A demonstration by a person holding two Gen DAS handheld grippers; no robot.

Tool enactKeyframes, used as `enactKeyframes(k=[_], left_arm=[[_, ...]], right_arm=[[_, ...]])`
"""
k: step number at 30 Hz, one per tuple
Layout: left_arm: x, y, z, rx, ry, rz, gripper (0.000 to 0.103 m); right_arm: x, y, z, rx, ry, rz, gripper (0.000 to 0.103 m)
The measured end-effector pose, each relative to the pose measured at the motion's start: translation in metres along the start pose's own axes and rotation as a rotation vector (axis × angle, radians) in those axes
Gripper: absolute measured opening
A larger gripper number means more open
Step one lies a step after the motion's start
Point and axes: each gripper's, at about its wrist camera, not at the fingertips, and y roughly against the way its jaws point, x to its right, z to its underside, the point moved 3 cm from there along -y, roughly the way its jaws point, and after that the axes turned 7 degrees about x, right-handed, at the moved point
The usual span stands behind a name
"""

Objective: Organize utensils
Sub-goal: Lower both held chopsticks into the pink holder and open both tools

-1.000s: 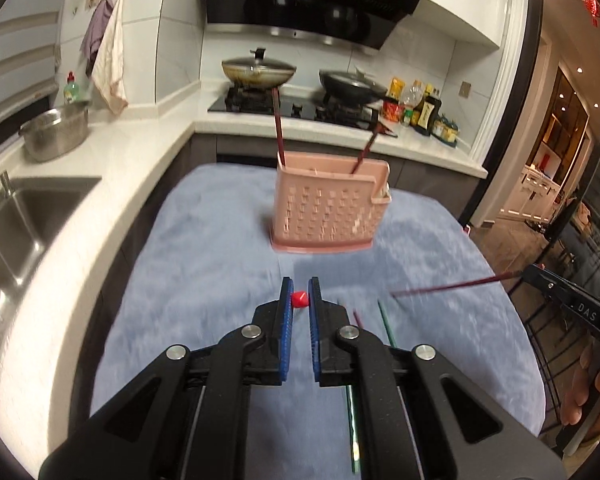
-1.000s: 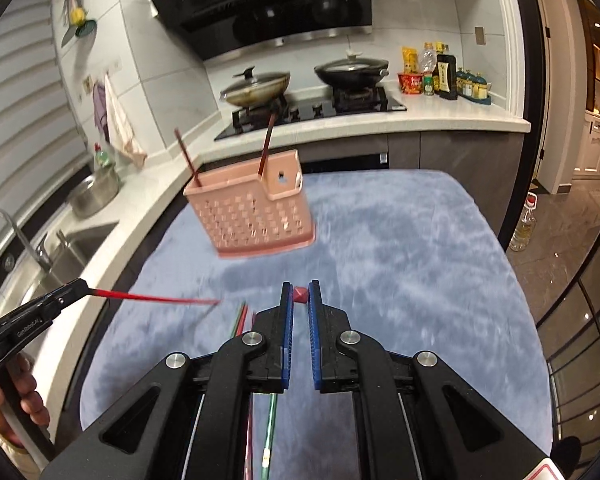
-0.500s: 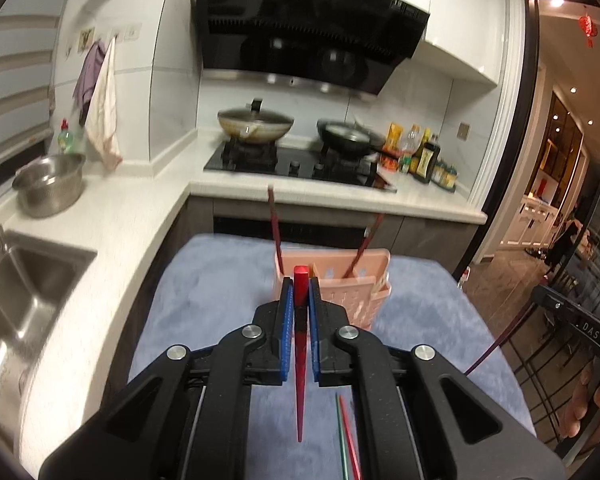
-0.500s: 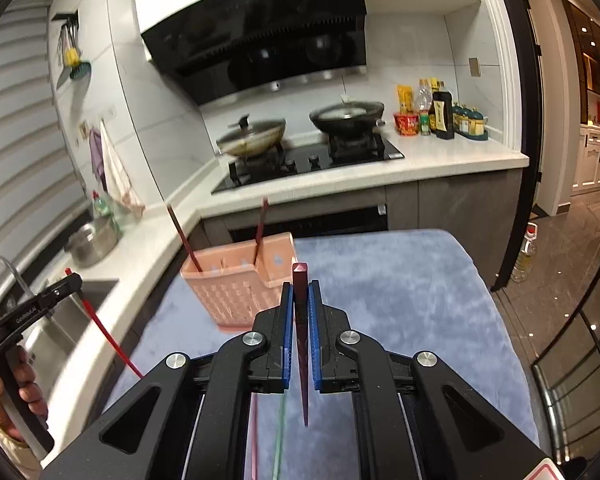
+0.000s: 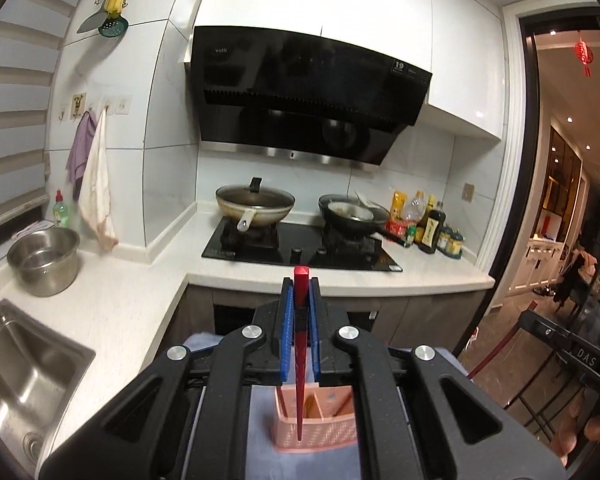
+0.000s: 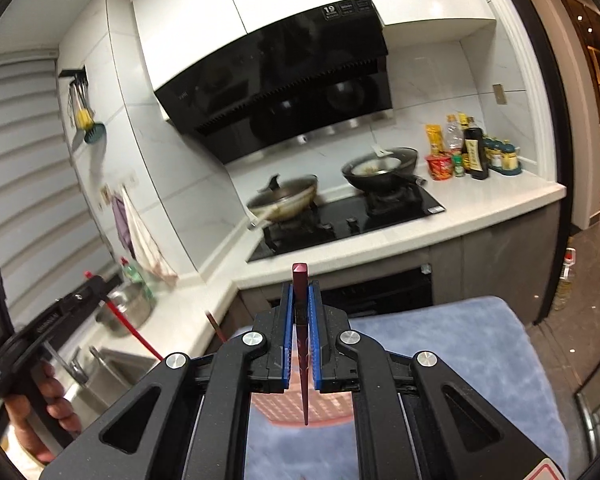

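Note:
My left gripper (image 5: 300, 300) is shut on a red chopstick (image 5: 300, 380) held upright, its tip hanging over the pink perforated utensil basket (image 5: 320, 436) on the blue-grey cloth. My right gripper (image 6: 301, 304) is shut on a dark red chopstick (image 6: 303, 376), also upright, its tip over the same pink basket (image 6: 324, 408). The left gripper with its chopstick also shows in the right wrist view (image 6: 96, 284) at far left. A dark chopstick (image 6: 216, 326) stands in the basket.
A white L-shaped counter (image 5: 120, 292) holds a steel pot (image 5: 44, 262) and a sink (image 5: 20, 380). A hob with two pans (image 5: 256, 204) sits under a black hood. Bottles (image 5: 428, 224) stand at the counter's right end. The blue-grey cloth (image 6: 480, 360) covers the table.
Both grippers have risen and tilted upward, each carrying its chopstick from near the cloth to above the pink basket, which now sits low in both views.

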Motion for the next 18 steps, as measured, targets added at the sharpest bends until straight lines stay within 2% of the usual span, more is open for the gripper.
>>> enactKeyframes(k=[5,8,18], left_arm=[[-0.003,-0.026,-0.007,0.013,0.010,-0.007,0.007],[-0.006,-0.042,0.000,-0.005,0.017,-0.010,0.007],[-0.017,-0.087,0.057,-0.098,0.047,-0.031,0.007]], right_arm=[[-0.017,-0.033,-0.018,0.034,0.027,-0.011,0.007],[-0.020,-0.054,-0.016,0.027,0.026,-0.013,0.007],[-0.007,-0.111,0.037,-0.115,0.033,0.025,0.007]])
